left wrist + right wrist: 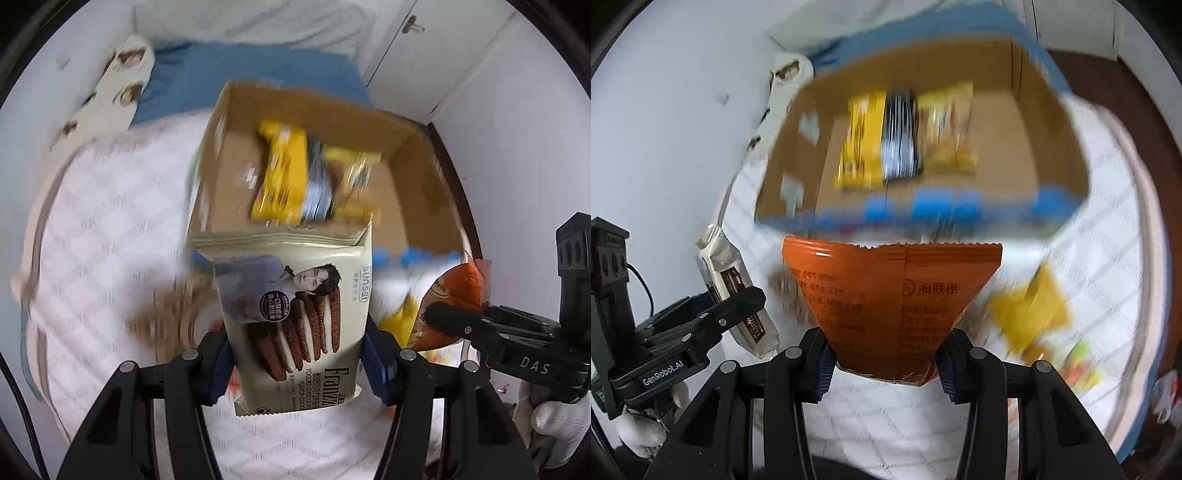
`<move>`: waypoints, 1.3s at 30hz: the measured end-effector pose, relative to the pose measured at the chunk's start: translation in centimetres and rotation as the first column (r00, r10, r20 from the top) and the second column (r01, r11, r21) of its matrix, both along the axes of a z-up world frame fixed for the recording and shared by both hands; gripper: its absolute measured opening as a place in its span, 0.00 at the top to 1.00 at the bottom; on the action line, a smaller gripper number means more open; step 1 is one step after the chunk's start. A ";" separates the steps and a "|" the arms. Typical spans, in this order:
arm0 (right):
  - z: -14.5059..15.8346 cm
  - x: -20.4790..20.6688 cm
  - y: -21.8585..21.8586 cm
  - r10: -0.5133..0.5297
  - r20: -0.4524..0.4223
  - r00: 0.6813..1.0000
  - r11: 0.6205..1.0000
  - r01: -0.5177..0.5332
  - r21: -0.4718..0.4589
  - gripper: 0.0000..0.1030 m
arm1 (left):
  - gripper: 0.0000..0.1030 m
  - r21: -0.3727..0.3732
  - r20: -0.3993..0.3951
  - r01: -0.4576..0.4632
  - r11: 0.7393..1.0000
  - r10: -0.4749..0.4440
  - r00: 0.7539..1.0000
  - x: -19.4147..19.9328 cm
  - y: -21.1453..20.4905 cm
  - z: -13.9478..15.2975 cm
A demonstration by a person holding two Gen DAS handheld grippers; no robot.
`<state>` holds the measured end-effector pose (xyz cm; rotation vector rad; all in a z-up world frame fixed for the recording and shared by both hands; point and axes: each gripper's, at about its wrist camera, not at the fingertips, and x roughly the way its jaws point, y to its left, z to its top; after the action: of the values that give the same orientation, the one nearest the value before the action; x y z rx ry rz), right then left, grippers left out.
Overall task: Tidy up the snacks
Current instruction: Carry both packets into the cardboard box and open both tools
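An open brown cardboard box (1052, 147) is seen on a white quilted bed cover (110, 240). Inside it, three packets lie side by side on the floor of the box: a yellow glossy packet (862, 140), a black-and-silver striped packet (900, 136) and a pale yellow crinkled packet (947, 129) (all blurred). A cream foil cookie packet printed with chocolate sandwich biscuits (295, 314) is clamped at its lower end between the blue pads of the left gripper (299, 365), just in front of the box. An orange glossy snack bag with a serrated top edge (894, 295) is pinched by the right gripper (886, 363). More yellow wrappers (1030, 314) lie loose on the cover.
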<state>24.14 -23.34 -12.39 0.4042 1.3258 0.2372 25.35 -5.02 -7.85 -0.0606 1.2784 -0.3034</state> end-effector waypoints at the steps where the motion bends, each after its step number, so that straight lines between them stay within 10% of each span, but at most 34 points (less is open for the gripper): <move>1: 0.2 1.6 0.6 -0.005 0.009 1.000 1.000 0.005 -0.019 0.53 | 0.45 0.011 0.005 0.006 1.000 -0.006 1.000 0.7 0.2 0.9; 16: -6.6 20.5 -5.4 -0.059 -0.178 0.982 0.976 0.019 -0.217 0.53 | 0.44 0.252 -0.152 0.009 0.968 0.030 0.988 19.9 -1.8 -7.8; 21: -9.7 23.5 -5.7 -0.060 -0.249 0.967 0.975 0.003 -0.224 0.49 | 0.37 0.278 -0.200 0.014 0.960 0.044 0.979 21.7 -2.1 -10.2; 25: -10.4 24.4 -5.5 -0.070 -0.236 0.969 0.970 0.011 -0.243 0.12 | 0.17 0.271 -0.192 0.004 0.962 0.050 0.980 22.2 -2.2 -10.4; 39: -7.7 21.2 -4.4 -0.084 -0.110 0.990 0.964 0.053 -0.262 0.12 | 0.17 0.189 -0.010 -0.062 0.980 0.065 0.998 17.5 -1.7 -7.2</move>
<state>45.35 -27.72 -20.14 0.2454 1.4372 -0.0200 42.80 -6.71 -15.04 0.0581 1.3138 -0.1256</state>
